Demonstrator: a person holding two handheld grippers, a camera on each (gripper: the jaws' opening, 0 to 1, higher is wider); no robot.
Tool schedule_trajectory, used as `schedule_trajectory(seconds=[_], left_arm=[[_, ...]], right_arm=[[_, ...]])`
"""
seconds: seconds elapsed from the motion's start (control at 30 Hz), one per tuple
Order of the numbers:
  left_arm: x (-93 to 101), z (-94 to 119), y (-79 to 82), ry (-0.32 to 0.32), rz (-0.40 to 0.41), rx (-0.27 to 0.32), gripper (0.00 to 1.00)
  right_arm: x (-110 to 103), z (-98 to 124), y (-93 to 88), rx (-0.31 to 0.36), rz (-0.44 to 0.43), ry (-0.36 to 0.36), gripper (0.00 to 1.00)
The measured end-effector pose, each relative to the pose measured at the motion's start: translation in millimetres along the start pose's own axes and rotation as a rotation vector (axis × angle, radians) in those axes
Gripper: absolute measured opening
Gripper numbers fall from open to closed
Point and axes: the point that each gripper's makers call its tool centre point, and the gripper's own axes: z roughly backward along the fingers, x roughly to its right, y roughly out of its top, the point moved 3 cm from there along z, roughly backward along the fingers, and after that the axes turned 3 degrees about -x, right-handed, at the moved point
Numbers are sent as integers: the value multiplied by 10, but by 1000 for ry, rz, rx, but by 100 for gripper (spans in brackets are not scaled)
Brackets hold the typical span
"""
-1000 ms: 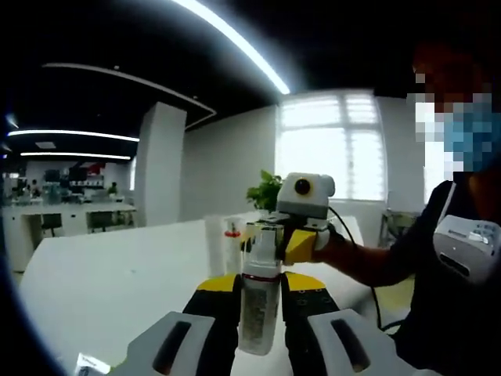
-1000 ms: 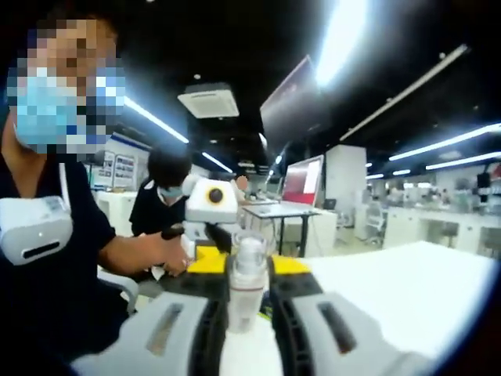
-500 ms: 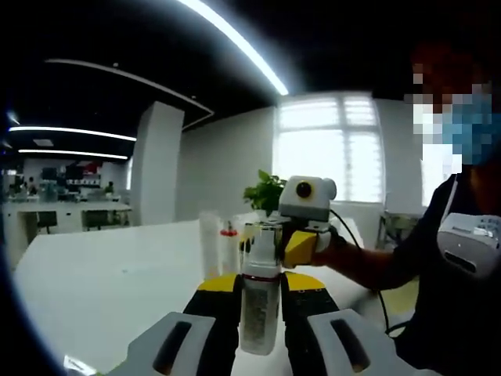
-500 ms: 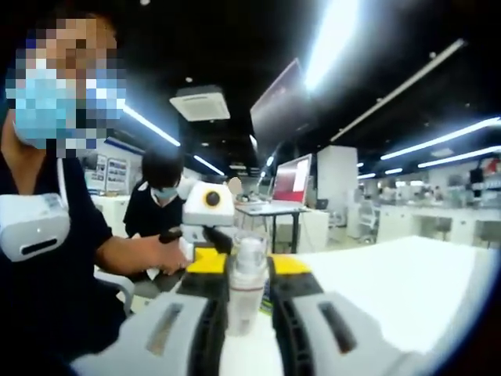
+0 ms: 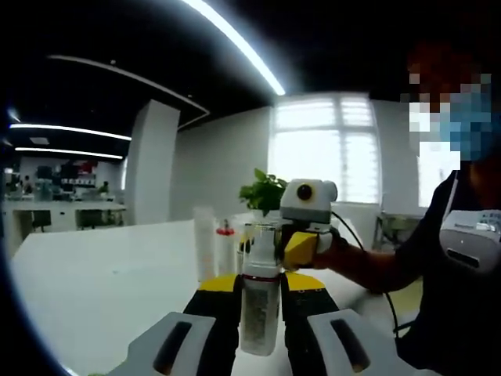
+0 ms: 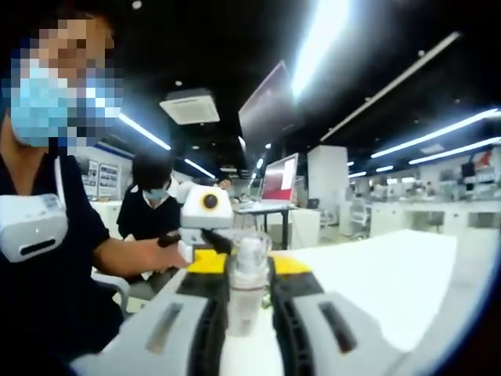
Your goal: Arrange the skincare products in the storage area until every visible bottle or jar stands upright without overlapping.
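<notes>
Two grippers (image 5: 259, 294) (image 6: 246, 294), one half-hidden bottle (image 5: 259, 309)

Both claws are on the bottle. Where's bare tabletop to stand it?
Bare white table lies on the near side of the tall clear container. It is crowded by the red-capped bottle and plant, where the bottle hangs.

In the left gripper view, a spray bottle (image 5: 260, 301) stands upright between the jaws of the left tool (image 5: 260, 329), above the counter (image 5: 102, 274). The right tool (image 5: 301, 227) sits just beyond the bottle's top. Further bottles (image 5: 215, 247) stand on the counter to the left, a plant (image 5: 262, 189) behind them. In the right gripper view, the same bottle (image 6: 244, 286) rises between the right tool (image 6: 243, 313) jaws, the left tool (image 6: 205, 227) beyond it.
</notes>
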Motion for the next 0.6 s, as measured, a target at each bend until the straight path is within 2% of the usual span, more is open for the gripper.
schedule_trajectory(seconds=[0.6], left_arm=[[-90, -244, -100, -29, -1, 0, 18]], right_arm=[[120, 173, -105, -74, 75, -96, 19]])
